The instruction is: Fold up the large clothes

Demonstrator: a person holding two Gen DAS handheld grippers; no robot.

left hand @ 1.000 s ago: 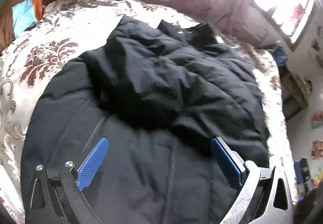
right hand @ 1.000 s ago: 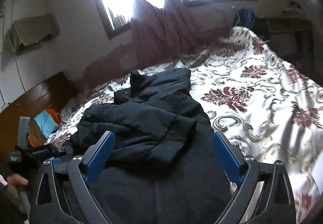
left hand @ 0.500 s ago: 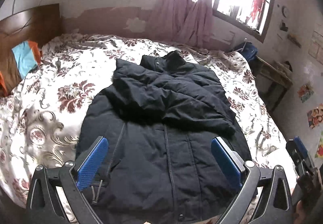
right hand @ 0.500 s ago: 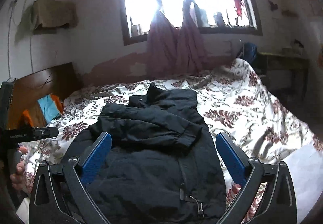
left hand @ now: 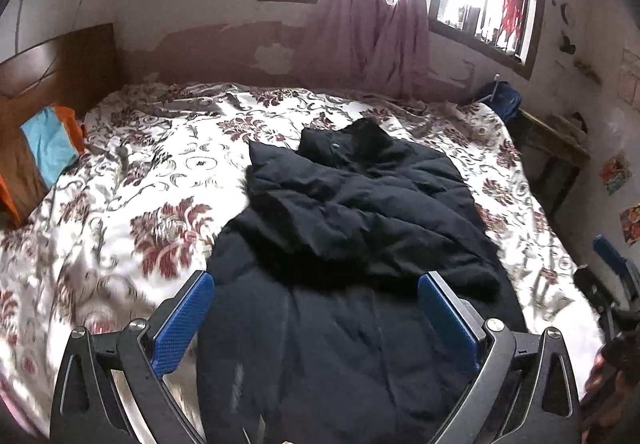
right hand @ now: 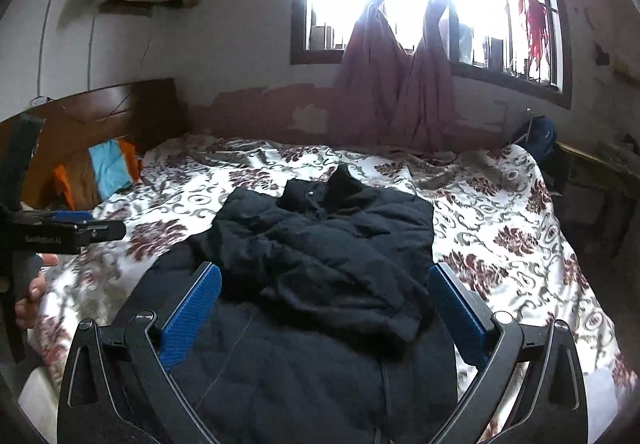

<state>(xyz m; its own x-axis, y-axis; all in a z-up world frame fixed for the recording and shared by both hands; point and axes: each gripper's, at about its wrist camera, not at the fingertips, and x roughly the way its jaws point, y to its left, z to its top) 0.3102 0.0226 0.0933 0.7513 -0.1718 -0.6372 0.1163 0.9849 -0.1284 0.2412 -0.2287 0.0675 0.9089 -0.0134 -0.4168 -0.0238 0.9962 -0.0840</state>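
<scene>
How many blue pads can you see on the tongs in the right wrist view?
3: two on the right tongs, one pad left and one right, plus part of one on the left tongs; its other pad may be hidden.

Home bedroom, floral-covered bed (left hand: 160, 180), wooden headboard (right hand: 104, 112), curtained window (right hand: 400, 4), peeling wall paint

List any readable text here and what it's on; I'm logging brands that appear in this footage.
White lettering on the side of the left gripper, seen from the right wrist camera: too blurred to read.
Posters on the wall: too small to read.
Black jacket: a faint mark low on the front, unreadable.
</scene>
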